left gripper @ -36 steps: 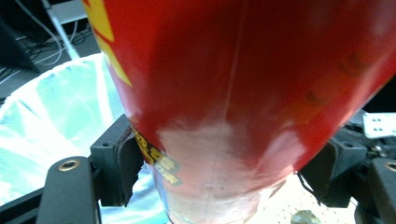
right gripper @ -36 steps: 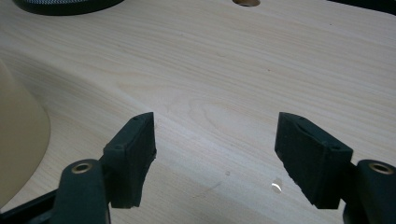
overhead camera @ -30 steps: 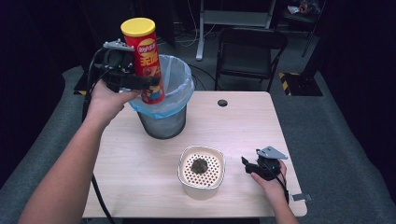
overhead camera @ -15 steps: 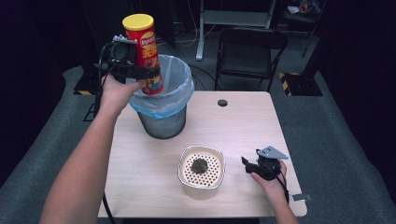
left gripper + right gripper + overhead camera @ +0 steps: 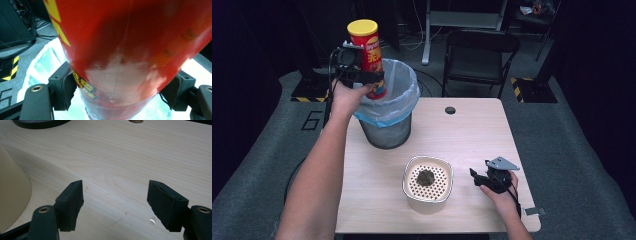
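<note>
While it hangs over the far-left bin, here's the picture.
Chip can point(image 5: 369, 55): upright, slightly tilted, red with yellow lid, above the bin's left rim.
Left gripper point(image 5: 364, 76): clamped on the can's lower half.
Bin point(image 5: 387, 127): blue-lined, far left on the bench point(image 5: 472, 135).
Right gripper point(image 5: 478, 178): released, resting near right, beside the strainer bowl point(image 5: 427, 184).

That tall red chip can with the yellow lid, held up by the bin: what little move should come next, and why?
Probably carry it a little further over the bin's mouth, then open the jaws. The left gripper is shut on the tall red chip can with the yellow lid, nearly upright, its base above the near rim of the mesh waste bin with the pale blue liner. The right gripper rests open on the table.
</note>
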Available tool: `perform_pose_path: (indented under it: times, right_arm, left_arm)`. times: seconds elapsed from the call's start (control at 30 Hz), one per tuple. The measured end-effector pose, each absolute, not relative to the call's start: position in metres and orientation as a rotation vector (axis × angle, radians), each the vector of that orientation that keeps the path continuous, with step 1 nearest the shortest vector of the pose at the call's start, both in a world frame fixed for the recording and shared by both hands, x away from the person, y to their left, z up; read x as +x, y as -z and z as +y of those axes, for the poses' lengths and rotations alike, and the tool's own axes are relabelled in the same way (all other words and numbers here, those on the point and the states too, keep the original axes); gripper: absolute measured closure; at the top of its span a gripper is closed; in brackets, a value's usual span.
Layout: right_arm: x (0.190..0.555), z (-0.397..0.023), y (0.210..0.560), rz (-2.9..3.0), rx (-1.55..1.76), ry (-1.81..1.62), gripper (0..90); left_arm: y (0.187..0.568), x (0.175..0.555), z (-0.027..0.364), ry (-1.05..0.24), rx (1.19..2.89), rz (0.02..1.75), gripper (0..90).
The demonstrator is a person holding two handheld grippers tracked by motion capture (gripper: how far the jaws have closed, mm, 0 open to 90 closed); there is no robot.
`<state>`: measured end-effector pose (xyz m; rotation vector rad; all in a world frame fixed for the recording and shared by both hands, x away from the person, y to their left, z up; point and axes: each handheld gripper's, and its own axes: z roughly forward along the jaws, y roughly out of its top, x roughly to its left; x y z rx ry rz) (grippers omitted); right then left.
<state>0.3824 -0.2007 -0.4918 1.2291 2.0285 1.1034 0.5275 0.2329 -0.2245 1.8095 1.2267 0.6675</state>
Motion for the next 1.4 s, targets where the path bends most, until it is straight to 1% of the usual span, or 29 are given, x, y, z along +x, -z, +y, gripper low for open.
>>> perform_pose_path:
  times: [0.27,0.6,0.63,0.7,0.73,0.9,1.03,1.17,1.2,1.4]
  right_arm:
    - [0.382,-0.195,0.493,2.044,1.221,-1.094,28.7]
    - [0.383,-0.195,0.494,2.058,1.208,-1.099,28.7]
    - [0.383,-0.196,0.494,2.058,1.203,-1.099,28.7]
    - [0.382,-0.195,0.493,2.046,1.216,-1.104,28.7]
    - [0.382,-0.195,0.493,2.047,1.216,-1.104,28.7]
    - [0.382,-0.196,0.492,2.049,1.210,-1.105,28.7]
    - [0.382,-0.196,0.492,2.048,1.214,-1.103,28.7]
    - [0.382,-0.196,0.493,2.045,1.221,-1.099,28.7]
    - [0.382,-0.196,0.493,2.046,1.216,-1.099,28.7]
    - [0.383,-0.196,0.493,2.038,1.224,-1.096,28.7]
  left_arm:
    - [0.239,0.544,0.236,-0.658,1.808,1.260,23.6]
    - [0.252,0.560,0.236,-0.575,1.872,1.321,23.0]
    - [0.253,0.560,0.236,-0.583,1.893,1.318,22.5]
    - [0.255,0.559,0.238,-0.576,1.886,1.347,15.2]
    - [0.255,0.558,0.239,-0.581,1.880,1.354,14.1]
    - [0.257,0.548,0.251,-0.606,1.859,1.349,14.5]
    - [0.255,0.537,0.262,-0.588,1.876,1.325,18.8]
    - [0.249,0.523,0.272,-0.526,1.893,1.261,23.3]
    - [0.247,0.518,0.274,-0.530,1.902,1.242,24.2]
    - [0.248,0.493,0.282,-0.518,1.935,1.175,24.8]
